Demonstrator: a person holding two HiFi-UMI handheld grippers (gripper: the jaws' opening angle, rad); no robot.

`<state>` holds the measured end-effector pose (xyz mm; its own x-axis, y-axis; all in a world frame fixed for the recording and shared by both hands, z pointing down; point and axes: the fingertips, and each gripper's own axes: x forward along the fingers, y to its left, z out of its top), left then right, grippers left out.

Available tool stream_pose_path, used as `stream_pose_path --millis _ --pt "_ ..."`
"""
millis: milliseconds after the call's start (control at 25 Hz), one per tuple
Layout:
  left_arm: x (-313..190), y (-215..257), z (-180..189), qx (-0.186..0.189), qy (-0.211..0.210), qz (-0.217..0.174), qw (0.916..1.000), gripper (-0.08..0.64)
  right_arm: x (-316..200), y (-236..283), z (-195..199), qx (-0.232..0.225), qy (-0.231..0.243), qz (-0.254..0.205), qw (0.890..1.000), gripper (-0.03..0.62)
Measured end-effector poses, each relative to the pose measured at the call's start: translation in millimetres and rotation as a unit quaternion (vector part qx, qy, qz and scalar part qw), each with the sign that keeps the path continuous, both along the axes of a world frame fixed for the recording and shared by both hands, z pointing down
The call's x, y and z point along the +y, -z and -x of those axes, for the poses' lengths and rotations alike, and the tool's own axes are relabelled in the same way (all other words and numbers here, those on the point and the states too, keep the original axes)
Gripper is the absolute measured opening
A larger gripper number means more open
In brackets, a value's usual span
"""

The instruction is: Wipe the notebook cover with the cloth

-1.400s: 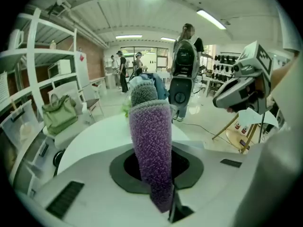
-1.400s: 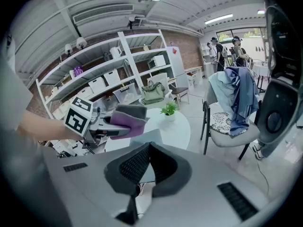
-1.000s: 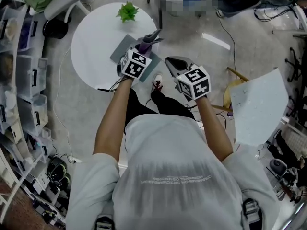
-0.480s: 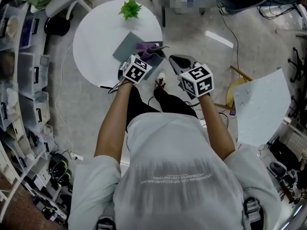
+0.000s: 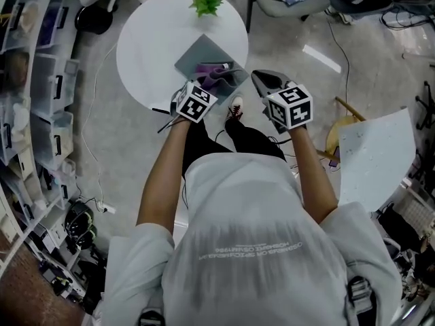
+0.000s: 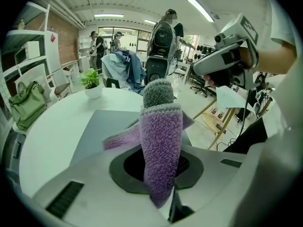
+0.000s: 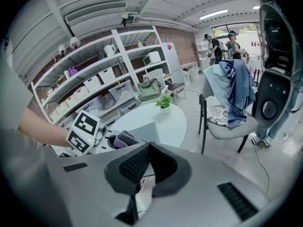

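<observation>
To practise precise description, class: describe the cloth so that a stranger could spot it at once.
Find the round white table, then the grey notebook on it. At the notebook's near edge the left gripper is shut on the cloth: fuzzy, purple with grey, unlike the green plant.

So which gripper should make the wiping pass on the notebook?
Left: the left gripper is shut on the purple cloth over the grey notebook. The right gripper is shut on nothing and hangs off the table's edge.
</observation>
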<state>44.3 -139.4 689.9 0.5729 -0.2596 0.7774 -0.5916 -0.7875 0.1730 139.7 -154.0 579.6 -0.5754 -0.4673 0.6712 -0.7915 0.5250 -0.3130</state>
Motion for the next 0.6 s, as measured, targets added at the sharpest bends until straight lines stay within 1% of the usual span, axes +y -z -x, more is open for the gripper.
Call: stream_pose_path --millis 400,600 --pt "15.2 0.4 24.4 0.005 0.031 0.020 0.9993 0.051 4.8 -6.2 8.5 0.004 0.020 0.008 1.000 0.003" --pt "25.5 1.2 39.3 -0.005 0.041 0.032 0.9986 0.051 3.7 -11.6 10.9 0.005 0.031 0.011 0.999 0.003"
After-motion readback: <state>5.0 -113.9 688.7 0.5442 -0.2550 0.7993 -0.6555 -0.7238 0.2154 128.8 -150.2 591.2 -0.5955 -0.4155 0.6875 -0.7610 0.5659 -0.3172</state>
